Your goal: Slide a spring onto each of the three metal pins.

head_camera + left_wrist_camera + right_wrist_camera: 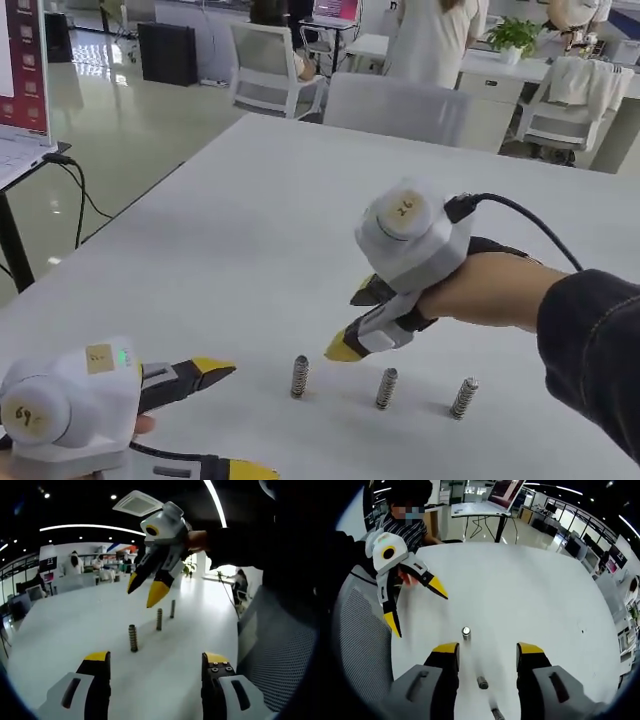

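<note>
The right hand-held gripper (351, 320) hangs with its jaws parted and empty, just above the first spring (299, 376). The middle spring (387, 388) and third spring (463, 397) stand beside it in a row on the tabletop (250, 220). The left hand-held gripper (245, 420), also open and holding nothing, waits near the front edge. Each coil seems already on its pin, so check that each is seated, then lift straight clear without brushing them.
</note>
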`<state>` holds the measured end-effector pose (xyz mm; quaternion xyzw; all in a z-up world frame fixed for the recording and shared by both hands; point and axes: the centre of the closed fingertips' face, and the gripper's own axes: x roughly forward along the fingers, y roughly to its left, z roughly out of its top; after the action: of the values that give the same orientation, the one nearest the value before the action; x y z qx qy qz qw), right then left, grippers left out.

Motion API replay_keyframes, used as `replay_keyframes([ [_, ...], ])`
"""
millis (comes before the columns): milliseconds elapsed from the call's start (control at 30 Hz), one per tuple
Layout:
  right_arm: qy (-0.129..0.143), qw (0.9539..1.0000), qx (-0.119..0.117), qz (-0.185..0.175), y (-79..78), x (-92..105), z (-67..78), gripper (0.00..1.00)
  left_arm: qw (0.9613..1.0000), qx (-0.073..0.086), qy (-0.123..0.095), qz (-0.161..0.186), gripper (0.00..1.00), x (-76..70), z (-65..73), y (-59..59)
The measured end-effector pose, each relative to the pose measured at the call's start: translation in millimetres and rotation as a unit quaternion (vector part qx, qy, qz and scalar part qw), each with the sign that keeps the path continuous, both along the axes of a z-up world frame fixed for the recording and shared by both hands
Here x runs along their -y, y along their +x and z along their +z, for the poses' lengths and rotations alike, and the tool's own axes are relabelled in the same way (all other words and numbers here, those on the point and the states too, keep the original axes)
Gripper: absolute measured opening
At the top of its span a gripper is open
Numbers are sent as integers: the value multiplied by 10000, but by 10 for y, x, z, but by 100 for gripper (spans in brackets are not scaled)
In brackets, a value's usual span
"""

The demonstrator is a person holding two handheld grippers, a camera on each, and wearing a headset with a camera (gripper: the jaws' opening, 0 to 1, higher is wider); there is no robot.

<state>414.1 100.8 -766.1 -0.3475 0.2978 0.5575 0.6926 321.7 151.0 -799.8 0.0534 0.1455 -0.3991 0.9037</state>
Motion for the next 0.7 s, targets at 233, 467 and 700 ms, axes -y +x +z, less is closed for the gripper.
replay_keyframes([
  [233,411,9985,186,-310,70,181,165,48,10000,-3,-7,-13,71,29,11,18],
  [467,781,9942,296,-678,158,429,299,51,10000,-9,-17,-24,71,54,26,64],
  [700,1129,9872,363,-1065,214,759,393,53,10000,5,-25,-10,72,57,50,126],
])
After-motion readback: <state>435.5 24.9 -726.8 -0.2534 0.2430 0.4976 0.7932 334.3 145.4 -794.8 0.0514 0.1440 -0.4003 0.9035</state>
